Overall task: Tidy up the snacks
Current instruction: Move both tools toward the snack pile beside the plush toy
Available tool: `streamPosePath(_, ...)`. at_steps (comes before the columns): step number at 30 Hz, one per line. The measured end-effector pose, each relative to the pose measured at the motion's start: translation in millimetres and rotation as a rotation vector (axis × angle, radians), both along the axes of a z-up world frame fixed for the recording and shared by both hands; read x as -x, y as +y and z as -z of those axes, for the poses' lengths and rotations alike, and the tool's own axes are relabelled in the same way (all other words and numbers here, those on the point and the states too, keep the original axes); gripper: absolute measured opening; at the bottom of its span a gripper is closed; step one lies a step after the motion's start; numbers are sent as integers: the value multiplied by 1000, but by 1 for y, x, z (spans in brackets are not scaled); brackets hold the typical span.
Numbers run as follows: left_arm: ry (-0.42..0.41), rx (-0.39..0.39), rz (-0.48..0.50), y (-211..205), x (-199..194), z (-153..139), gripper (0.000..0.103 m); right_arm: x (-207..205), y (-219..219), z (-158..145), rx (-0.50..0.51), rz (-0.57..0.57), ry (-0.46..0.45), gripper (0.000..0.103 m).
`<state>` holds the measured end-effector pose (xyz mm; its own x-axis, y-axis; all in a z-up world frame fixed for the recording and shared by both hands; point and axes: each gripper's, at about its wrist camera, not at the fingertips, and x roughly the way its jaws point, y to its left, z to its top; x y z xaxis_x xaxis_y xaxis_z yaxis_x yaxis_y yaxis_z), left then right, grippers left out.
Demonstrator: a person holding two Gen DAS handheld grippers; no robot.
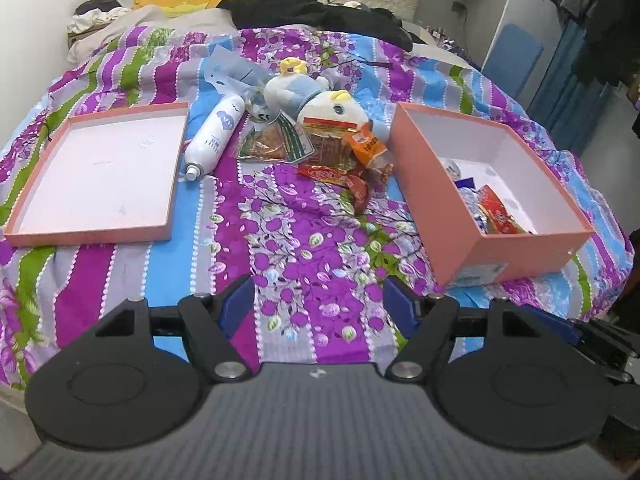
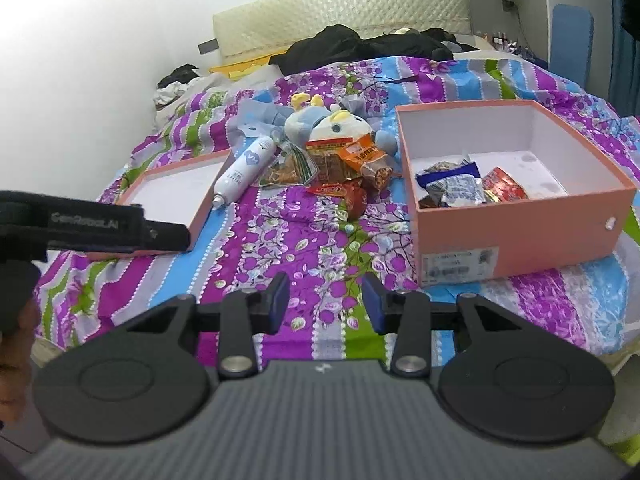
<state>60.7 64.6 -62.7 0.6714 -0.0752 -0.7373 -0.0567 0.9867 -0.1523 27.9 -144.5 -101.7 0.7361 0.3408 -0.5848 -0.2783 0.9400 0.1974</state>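
A bed (image 1: 304,240) fills both views, covered by a spread striped in purple, blue, green and grey with a flower print. A white wall runs along its left side, a quilted cream headboard (image 2: 340,8) stands at the far end, and dark clothes (image 1: 312,4) lie heaped near the pillows. At the right edge of the room hang more clothes beside a pale cabinet.

On the left of the bed lies a shallow pink box lid (image 1: 100,168), open side up and bare inside. Just beside its right edge lies a white spray bottle (image 1: 214,136), on its side with the nozzle toward the camera. Next comes a loose pile of snack packets (image 1: 336,152), orange, red and clear, touching one another. A plush toy (image 1: 316,96) lies right behind the pile, against the packets, with a crumpled blue plastic bag (image 1: 228,72) to its left. To the right stands the deep pink box (image 1: 516,248), with a few packets (image 2: 472,188) lying in its near corner.

The left gripper (image 1: 318,300) hovers over bare spread in front of the pile, jaws wide apart and holding nothing. The right gripper (image 2: 326,304) hangs near the box's front corner, jaws partly open and likewise empty. The left gripper's black body crosses the right wrist view over the lid.
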Motion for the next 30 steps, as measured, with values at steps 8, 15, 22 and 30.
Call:
streamPosePath(8, 23, 35, -9, 31, -80, 29, 78, -56, 38, 12, 46, 9, -12, 46)
streamPosePath(15, 66, 112, 4, 64, -181, 77, 79, -134, 60, 38, 60, 51, 18, 63)
streamPosePath(22, 55, 49, 182, 68, -296, 105, 79, -214, 81, 73, 110, 78, 84, 62)
streamPosePath(30, 31, -87, 445, 54, -396, 105, 79, -274, 92, 100, 131, 114, 187, 62)
